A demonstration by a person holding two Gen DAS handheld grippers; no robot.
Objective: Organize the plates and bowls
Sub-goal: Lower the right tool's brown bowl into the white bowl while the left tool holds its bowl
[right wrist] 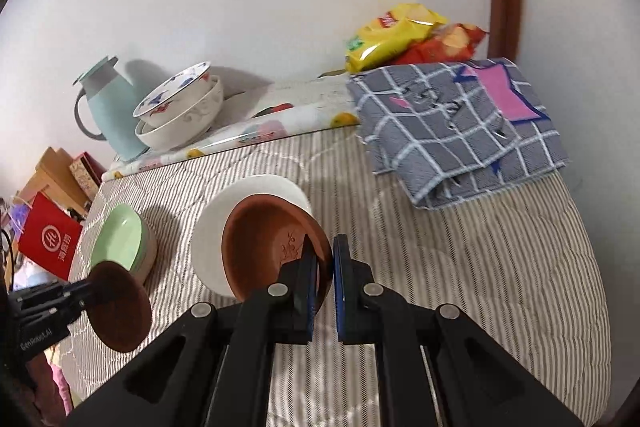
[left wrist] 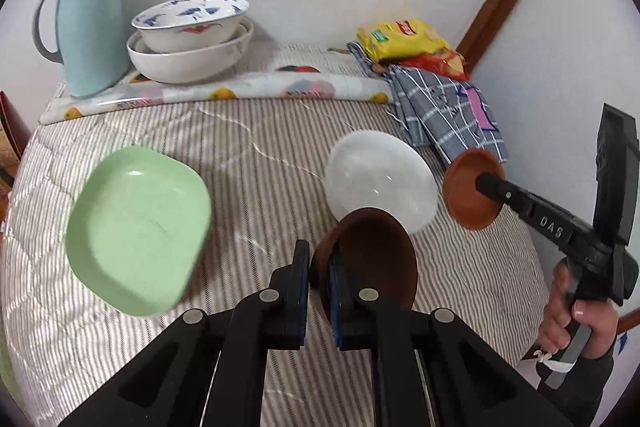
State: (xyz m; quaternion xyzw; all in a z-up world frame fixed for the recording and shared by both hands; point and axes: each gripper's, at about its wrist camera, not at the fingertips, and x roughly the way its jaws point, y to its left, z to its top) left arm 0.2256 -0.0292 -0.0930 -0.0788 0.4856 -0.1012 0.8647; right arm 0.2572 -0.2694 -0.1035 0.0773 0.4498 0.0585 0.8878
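My left gripper (left wrist: pixel 319 267) is shut on the rim of a dark brown dish (left wrist: pixel 376 259), held above the striped cloth; the dish also shows in the right wrist view (right wrist: pixel 120 307). My right gripper (right wrist: pixel 325 259) is shut on the rim of a lighter terracotta dish (right wrist: pixel 268 243), held tilted over a white bowl (right wrist: pixel 212 239). In the left wrist view that dish (left wrist: pixel 468 203) hangs right of the white bowl (left wrist: pixel 376 175). A green square plate (left wrist: pixel 136 227) lies at the left. Two stacked white bowls (left wrist: pixel 188 39), the upper with blue and red patterns, stand at the back.
A light blue jug (left wrist: pixel 88 27) stands back left beside the stacked bowls on a fruit-print mat (left wrist: pixel 240 89). A folded checked cloth (right wrist: pixel 460 131) and snack packets (right wrist: pixel 400 35) lie back right. A red bag (right wrist: pixel 50 241) and boxes sit beyond the left edge.
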